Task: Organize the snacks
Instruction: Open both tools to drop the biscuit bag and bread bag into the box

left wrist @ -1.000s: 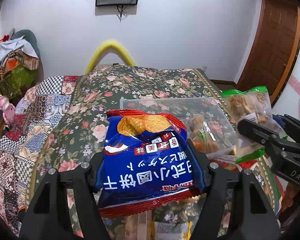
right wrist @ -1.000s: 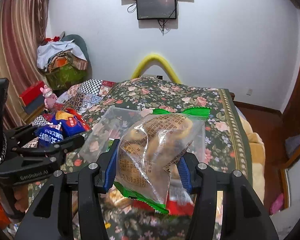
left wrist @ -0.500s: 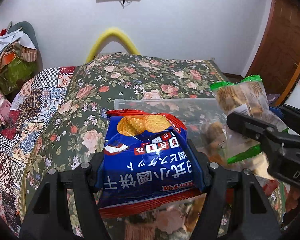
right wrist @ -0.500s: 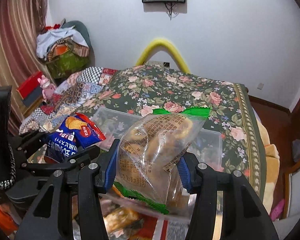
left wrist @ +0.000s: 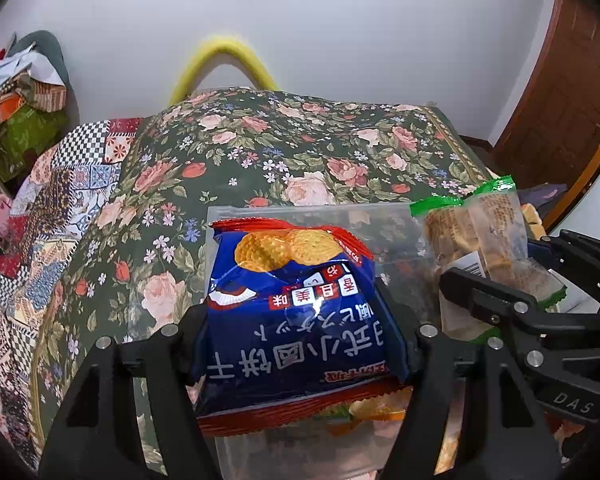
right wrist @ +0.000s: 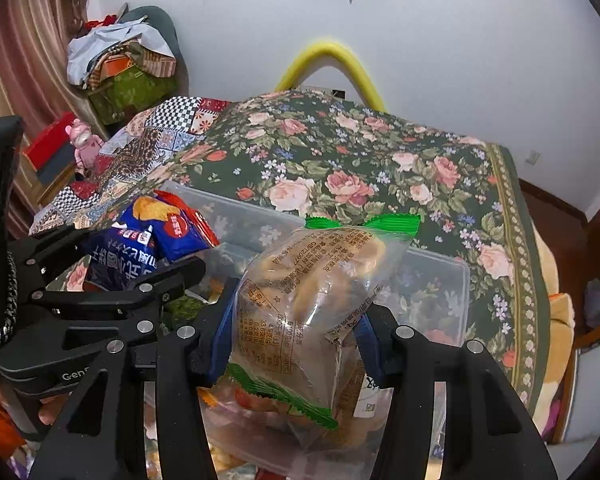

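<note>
Left hand-held gripper [left wrist: 296, 344] pinches blue biscuit bag [left wrist: 296, 320]; print legible here.

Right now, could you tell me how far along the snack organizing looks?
Partly done: several packets already lie in the clear plastic bin. In hand: the left gripper grips a blue biscuit bag, the right gripper a clear green-edged cookie bag, both over the bin. Left: releasing both.
</note>
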Demonstrator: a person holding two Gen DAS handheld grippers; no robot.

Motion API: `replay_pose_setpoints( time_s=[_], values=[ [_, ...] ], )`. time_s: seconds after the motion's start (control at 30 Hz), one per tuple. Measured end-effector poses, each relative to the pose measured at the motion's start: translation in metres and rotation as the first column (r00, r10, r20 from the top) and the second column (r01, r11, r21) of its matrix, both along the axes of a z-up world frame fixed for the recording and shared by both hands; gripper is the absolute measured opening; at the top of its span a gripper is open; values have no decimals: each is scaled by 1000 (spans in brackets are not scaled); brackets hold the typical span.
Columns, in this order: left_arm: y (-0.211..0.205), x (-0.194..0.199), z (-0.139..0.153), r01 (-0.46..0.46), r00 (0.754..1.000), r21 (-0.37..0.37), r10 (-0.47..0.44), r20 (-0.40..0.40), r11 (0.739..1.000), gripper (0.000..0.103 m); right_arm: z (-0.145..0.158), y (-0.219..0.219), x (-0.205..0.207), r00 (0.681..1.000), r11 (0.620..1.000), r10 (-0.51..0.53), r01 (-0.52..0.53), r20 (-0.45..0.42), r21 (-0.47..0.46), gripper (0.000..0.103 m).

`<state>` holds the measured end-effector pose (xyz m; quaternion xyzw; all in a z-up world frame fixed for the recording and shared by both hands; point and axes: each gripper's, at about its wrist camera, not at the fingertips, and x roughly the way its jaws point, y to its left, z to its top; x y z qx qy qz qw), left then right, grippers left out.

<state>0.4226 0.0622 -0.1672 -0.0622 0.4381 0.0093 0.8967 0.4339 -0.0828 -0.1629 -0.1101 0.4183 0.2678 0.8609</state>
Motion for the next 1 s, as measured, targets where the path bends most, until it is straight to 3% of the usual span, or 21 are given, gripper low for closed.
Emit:
replay_pose_setpoints(
  time_s=[0.23, 0.33, 0.43, 0.47, 0.73, 0.83, 1.0],
  values=[
    [-4, 0, -3, 7, 1000, 36, -7, -5, 999, 69, -4, 0, -3, 1000, 1000, 5, -4, 16, -30, 50],
    [-3, 0, -2, 23, 1000, 19, -23, -16, 1000, 69, 1, -1, -4, 1000, 1000, 8, -8, 17, -25, 51],
    [0, -4, 0, 31, 999, -25, -31, -23, 999, 70, 8, -4, -9, 999, 1000, 0, 0, 43, -12, 63],
    [1, -7, 2, 28, 999, -31, -29, -14, 999, 70, 11, -5, -11, 998, 1000, -4, 5, 59, -13, 68],
    [-3, -37, 42, 28, 997, 13, -29, 76, 1000, 78, 39, -12, -43, 988, 1000, -18, 20, 152, -15, 70],
    [-4, -53, 56, 29, 994, 27, -32, 101, 999, 80, 49, -24, -61, 985, 998, -45, 39, 167, 40, 76],
    [-4, -88, 73, 33, 990, 35, -37, 139, 999, 83, 57, -41, -92, 982, 994, -67, 50, 174, 99, 77]
  ],
)
